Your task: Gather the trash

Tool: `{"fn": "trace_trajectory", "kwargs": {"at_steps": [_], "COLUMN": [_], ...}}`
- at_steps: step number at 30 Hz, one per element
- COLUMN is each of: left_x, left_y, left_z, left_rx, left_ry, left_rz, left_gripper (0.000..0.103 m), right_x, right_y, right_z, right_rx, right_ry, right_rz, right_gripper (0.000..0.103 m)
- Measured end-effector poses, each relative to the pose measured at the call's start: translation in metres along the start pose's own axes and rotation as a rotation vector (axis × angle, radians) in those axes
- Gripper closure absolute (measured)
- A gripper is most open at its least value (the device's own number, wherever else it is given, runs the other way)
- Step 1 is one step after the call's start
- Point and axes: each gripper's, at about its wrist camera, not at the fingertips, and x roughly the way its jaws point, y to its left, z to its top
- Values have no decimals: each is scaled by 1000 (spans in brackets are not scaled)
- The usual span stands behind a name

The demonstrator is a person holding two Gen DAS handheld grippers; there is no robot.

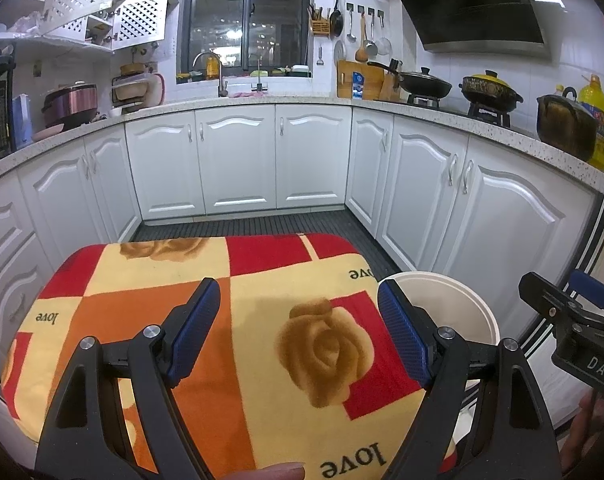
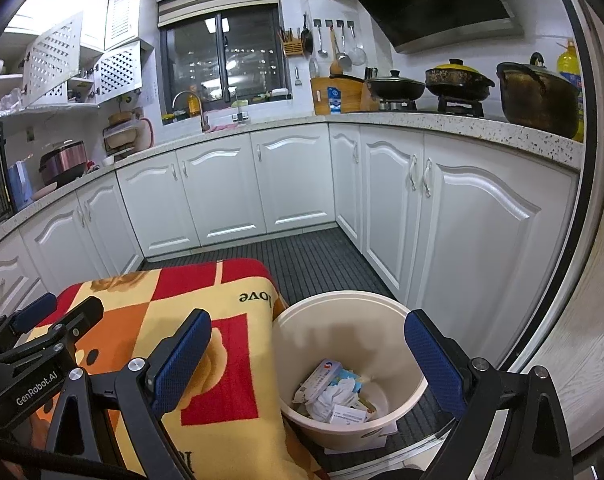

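A cream plastic bin (image 2: 302, 320) stands on the dark floor to the right of a low table covered with a red, orange and yellow rose-print cloth (image 1: 262, 280). Crumpled white paper and small cartons (image 2: 334, 394) lie in the bin's bottom. My left gripper (image 1: 298, 320) is open and empty above the cloth; the bin's rim (image 1: 454, 288) shows behind its right finger. My right gripper (image 2: 308, 344) is open and empty above the bin, a little toward me. The left gripper shows at the left edge of the right wrist view (image 2: 58, 312).
White lower cabinets (image 2: 222, 192) run along the left, back and right walls under a speckled counter (image 2: 442, 124). Pots (image 2: 534, 96) and a wok stand on the right counter. Dark slatted floor (image 2: 314, 260) lies between table, bin and cabinets. A white paper (image 2: 358, 444) lies under the bin.
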Motion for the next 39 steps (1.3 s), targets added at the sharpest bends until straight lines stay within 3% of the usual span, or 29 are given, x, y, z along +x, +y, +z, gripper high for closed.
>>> {"fn": "trace_trajectory", "kwargs": {"at_steps": [39], "left_x": [8], "left_y": [-10], "left_z": [-6], "left_rx": [35], "left_ry": [19], "left_rz": [-5], "left_gripper": [22], "right_x": [14], "right_y": [-11], "right_z": [-1], "right_rx": [7], "right_ry": [35], "right_rz": [8], "right_gripper": [7]}}
